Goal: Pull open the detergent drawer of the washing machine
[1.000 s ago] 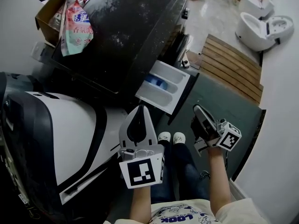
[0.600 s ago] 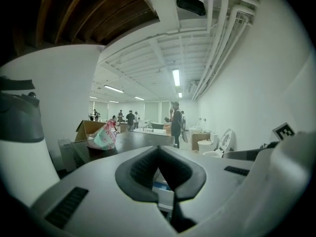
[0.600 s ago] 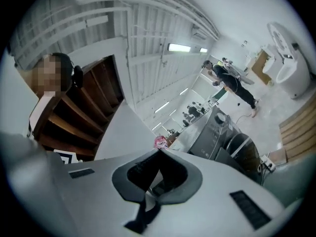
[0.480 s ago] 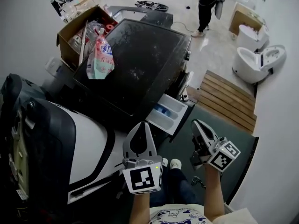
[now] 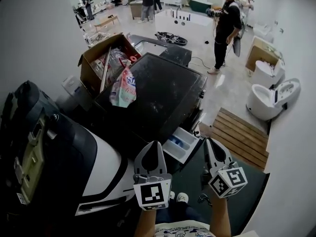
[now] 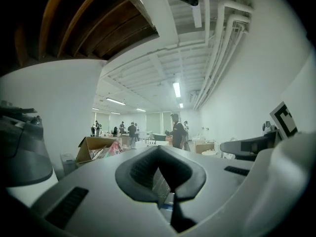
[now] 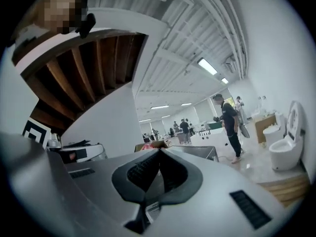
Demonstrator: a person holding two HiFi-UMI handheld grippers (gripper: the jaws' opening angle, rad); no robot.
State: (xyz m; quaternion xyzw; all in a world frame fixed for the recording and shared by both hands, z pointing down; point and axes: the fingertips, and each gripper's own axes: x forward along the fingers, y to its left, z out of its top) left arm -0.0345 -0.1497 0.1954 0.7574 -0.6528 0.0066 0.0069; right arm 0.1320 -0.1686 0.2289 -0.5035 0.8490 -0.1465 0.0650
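The washing machine (image 5: 163, 95) has a dark, speckled top and stands in the middle of the head view. Its white detergent drawer (image 5: 181, 144) juts out of the front, pulled open, with a blue insert showing inside. My left gripper (image 5: 154, 145) hovers just in front of the drawer's left corner, shut with nothing in it. My right gripper (image 5: 209, 142) is held to the right of the drawer, apart from it, and is also shut and empty. In the left gripper view the left gripper (image 6: 159, 149) has its pads together; the right gripper (image 7: 159, 151) in its own view looks the same.
An open cardboard box (image 5: 103, 58) of packets stands behind the machine, and a pink bag (image 5: 126, 87) lies on its top. A white and black appliance (image 5: 74, 162) fills the left. A wooden slatted platform (image 5: 243, 135), toilets (image 5: 269, 100) and a standing person (image 5: 228, 26) are to the right.
Both grippers have risen and now point level across the room. The right one has rolled. The head view has tilted up, showing more of the room. The drawer stays open.
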